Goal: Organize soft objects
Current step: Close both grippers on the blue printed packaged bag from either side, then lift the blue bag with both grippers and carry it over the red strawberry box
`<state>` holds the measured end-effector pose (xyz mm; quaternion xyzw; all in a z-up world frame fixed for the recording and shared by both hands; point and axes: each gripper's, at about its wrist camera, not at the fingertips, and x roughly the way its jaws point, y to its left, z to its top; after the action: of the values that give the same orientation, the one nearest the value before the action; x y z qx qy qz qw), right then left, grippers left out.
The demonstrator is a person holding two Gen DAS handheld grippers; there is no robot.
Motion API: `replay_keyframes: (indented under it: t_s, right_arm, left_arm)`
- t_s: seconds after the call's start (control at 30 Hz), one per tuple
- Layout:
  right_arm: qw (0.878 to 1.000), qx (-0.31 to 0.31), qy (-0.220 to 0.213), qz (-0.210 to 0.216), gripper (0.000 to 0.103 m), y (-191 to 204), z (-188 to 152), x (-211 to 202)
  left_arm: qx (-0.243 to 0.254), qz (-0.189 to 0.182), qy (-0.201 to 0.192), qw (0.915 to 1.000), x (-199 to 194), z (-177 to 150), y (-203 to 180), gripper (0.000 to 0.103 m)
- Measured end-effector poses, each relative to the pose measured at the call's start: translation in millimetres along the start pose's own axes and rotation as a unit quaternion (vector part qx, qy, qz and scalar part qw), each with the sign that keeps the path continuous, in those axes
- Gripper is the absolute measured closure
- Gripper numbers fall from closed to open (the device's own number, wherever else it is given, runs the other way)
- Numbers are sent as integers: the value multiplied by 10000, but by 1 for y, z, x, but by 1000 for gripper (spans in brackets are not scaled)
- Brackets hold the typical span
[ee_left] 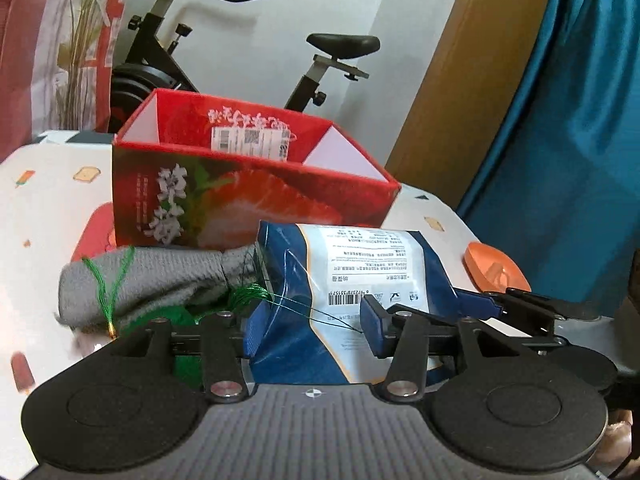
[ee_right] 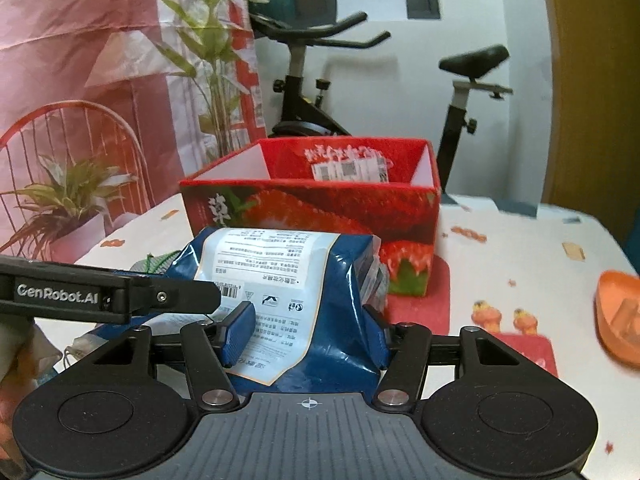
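A soft blue and white packet (ee_left: 352, 280) lies in front of an open red strawberry box (ee_left: 248, 188). My left gripper (ee_left: 312, 328) is shut on the packet's near end. My right gripper (ee_right: 308, 332) is shut on the same packet (ee_right: 288, 280) from its other side, with the red box (ee_right: 320, 208) just behind. A grey knitted cloth (ee_left: 152, 280) with green thread (ee_left: 108, 280) lies left of the packet, touching it. The box's inside shows only a white label on the far wall.
An orange dish (ee_left: 496, 268) sits on the table (ee_left: 48, 200) at the right, also in the right wrist view (ee_right: 620, 316). A red mat (ee_right: 424, 296) lies under the box. An exercise bike (ee_left: 192, 60), potted plants (ee_right: 68, 200) and a blue curtain (ee_left: 568, 140) stand behind.
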<state>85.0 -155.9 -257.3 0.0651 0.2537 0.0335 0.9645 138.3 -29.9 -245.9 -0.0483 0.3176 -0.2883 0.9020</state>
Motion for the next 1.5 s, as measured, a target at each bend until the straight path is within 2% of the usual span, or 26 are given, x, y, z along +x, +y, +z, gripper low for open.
replay_keyframes:
  t_s: [0.13, 0.23, 0.3, 0.4, 0.5, 0.53, 0.67, 0.77, 0.83, 1.0, 1.1, 1.23, 1.3, 1.43, 1.5]
  right_arm:
    - [9996, -269, -92, -52, 49, 6, 18, 2]
    - [9992, -352, -184, -77, 49, 6, 33, 4]
    - [9990, -371, -240, -78, 49, 3, 42, 6]
    - [9988, -417, -238, -77, 55, 0, 47, 17]
    - [9982, -569, -129, -99, 62, 2, 42, 38]
    - [9980, -627, -23, -96, 65, 4, 39, 47]
    - [9983, -527, 225, -141, 66, 5, 28, 61]
    - [9988, -374, 238, -196, 63, -3, 20, 52]
    - [9992, -161, 254, -244, 62, -12, 14, 46]
    - [9975, 439, 553, -98, 60, -36, -3, 56]
    - [9970, 552, 491, 231, 62, -40, -8, 63]
    - [9973, 494, 434, 315, 74, -38, -6, 64]
    - [9987, 364, 286, 227, 76, -35, 0, 57]
    - [9997, 180, -121, 60, 77, -36, 15, 38]
    - [9994, 52, -336, 21, 77, -35, 30, 29]
  left_arm:
    - [-184, -180, -5, 9997, 2, 20, 12, 52]
    - [-499, -548, 30, 9972, 8, 40, 30, 52]
    - [-488, -780, -18, 9958, 10, 51, 37, 52]
    - [-461, -923, -102, 9946, 15, 61, 47, 51]
    - [-637, -1038, -85, 9925, 26, 59, 55, 51]
    - [-684, -1027, -9, 9924, 32, 55, 57, 51]
    - [-709, -699, 345, 9944, 48, 38, 61, 52]
    - [-695, -702, 344, 9945, 46, 34, 65, 53]
    - [-518, -576, 303, 9965, 45, 32, 63, 54]
    - [-274, -530, 371, 9975, 52, 39, 63, 56]
    - [-47, -510, 427, 9978, 58, 43, 56, 56]
    - [307, -505, 512, 9969, 64, 44, 41, 56]
    - [525, -405, 468, 9967, 62, 48, 31, 56]
    - [584, -578, 239, 9963, 50, 59, 22, 56]
    - [686, -663, 1, 9954, 37, 71, 17, 56]
